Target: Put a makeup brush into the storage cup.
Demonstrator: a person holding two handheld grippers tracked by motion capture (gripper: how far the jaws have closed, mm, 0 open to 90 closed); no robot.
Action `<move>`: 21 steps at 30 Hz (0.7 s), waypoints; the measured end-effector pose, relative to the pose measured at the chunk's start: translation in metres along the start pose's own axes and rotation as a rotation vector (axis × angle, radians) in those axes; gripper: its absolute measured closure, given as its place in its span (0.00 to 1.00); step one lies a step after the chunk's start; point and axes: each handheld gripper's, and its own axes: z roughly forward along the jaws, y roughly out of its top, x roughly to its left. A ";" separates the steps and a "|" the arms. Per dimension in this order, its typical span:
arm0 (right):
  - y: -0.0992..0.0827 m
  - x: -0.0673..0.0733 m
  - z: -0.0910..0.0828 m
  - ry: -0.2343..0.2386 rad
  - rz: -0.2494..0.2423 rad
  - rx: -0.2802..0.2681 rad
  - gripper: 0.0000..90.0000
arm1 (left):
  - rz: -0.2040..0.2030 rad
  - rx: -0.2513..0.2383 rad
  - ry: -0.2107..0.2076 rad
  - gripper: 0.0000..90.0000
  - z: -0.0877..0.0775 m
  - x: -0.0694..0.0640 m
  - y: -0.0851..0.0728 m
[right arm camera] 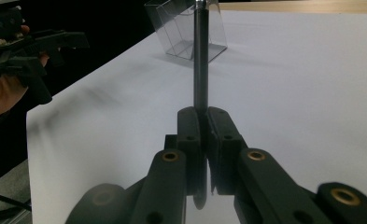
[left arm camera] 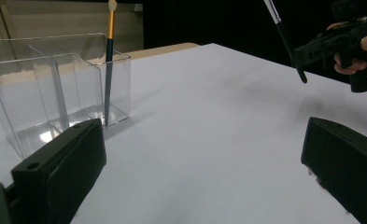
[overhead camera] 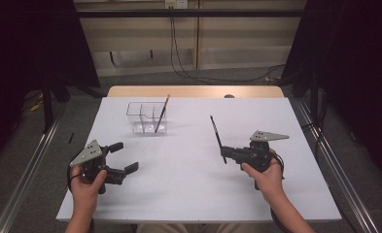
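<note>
High view: the right gripper (overhead camera: 226, 154), at four o'clock on the white table (overhead camera: 193, 194), clamps a black brush (overhead camera: 217, 135). The left gripper (overhead camera: 124, 157), at eight o'clock, gapes empty. The clear organizer (overhead camera: 147, 118), at eleven o'clock, holds a gold-handled brush (overhead camera: 162, 112).

Left gripper view: the organizer (left arm camera: 55, 88) stands at ten o'clock; jaws apart.

Right gripper view: jaws pinch the black brush (right arm camera: 201, 70). No writing is readable.

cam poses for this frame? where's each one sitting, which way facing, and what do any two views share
High view: above the person's side, looking forward and down on the table; forearms, left gripper, right gripper.
Left gripper view: on the left gripper, jaws apart, facing the clear organizer and the brush in it; right gripper far right.
Right gripper view: on the right gripper, shut on the black brush, facing the organizer.
All views share the organizer.
</note>
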 end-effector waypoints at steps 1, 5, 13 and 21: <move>0.000 0.001 0.001 0.004 -0.002 0.001 0.94 | 0.005 0.003 0.000 0.00 0.000 0.000 0.000; -0.001 0.003 0.006 0.019 -0.006 0.005 0.94 | 0.010 0.011 -0.002 0.00 0.002 -0.001 0.000; -0.001 0.009 0.012 0.039 -0.021 -0.001 0.94 | -0.013 0.006 -0.018 0.00 0.004 -0.002 -0.001; 0.000 0.015 0.016 0.060 -0.038 0.000 0.94 | -0.021 -0.005 -0.041 0.00 0.008 -0.006 0.003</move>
